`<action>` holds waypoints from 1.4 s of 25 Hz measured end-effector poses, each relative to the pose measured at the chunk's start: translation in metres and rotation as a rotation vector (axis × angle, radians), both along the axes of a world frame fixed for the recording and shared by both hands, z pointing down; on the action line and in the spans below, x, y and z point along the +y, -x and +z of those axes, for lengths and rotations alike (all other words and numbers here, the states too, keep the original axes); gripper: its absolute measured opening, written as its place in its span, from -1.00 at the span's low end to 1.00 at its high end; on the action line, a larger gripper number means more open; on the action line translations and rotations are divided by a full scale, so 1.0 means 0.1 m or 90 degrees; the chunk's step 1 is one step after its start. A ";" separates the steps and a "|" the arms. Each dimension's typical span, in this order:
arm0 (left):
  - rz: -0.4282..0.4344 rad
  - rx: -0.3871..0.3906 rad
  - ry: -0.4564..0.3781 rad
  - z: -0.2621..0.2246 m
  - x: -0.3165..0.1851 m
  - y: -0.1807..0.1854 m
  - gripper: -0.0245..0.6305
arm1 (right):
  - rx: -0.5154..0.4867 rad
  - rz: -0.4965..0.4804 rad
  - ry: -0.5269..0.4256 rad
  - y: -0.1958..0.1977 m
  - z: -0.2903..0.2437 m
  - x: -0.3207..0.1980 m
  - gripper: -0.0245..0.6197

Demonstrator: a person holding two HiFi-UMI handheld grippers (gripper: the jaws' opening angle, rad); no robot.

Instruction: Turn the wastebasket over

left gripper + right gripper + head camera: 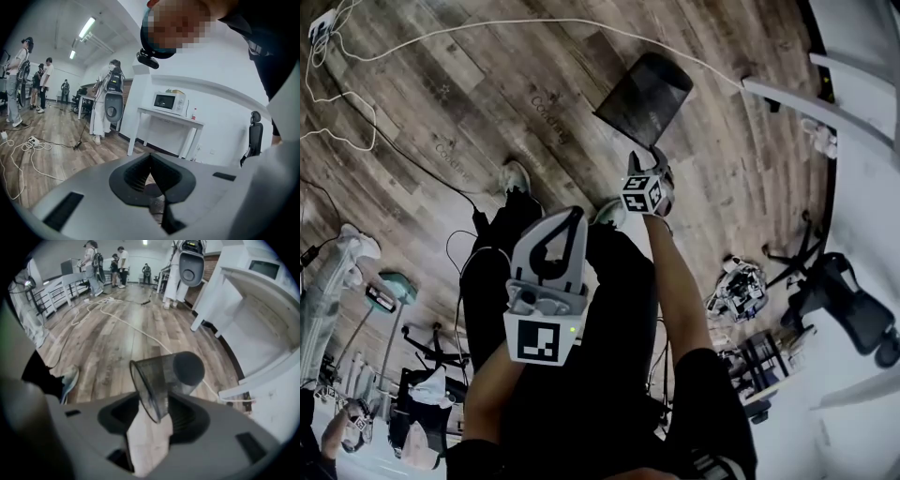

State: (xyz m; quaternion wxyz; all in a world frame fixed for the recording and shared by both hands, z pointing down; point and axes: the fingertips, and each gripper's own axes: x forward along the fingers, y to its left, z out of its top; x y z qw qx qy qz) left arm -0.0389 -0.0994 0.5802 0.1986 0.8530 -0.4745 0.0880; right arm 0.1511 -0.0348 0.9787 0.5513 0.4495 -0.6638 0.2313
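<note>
The wastebasket [168, 376] lies on its side on the floor [108, 348], with its open end toward the right tool [154, 404] and its bottom pointing far away. That tool's jaws are wide apart around the near rim (not squeezing it). The left tool [565, 230] is closed, empty and farther back.

Dark wire-mesh wastebasket [645, 98] w/ solid dark base, tipped sideways over the wood floor [487, 94], open rim twd the person's shoe [70, 378], base pointing away.
</note>
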 end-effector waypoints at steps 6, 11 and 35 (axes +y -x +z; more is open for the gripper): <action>0.000 -0.009 0.012 0.21 -0.03 0.13 -0.82 | 0.047 -0.001 0.026 -0.08 0.42 -0.04 -0.31; -0.006 -0.013 0.017 0.29 -0.07 0.20 -0.82 | 0.087 0.020 0.016 -0.17 0.54 -0.10 -0.31; 0.017 -0.002 0.040 0.17 -0.04 0.01 -0.82 | 0.014 0.216 -0.011 -0.83 -0.09 -0.40 -0.72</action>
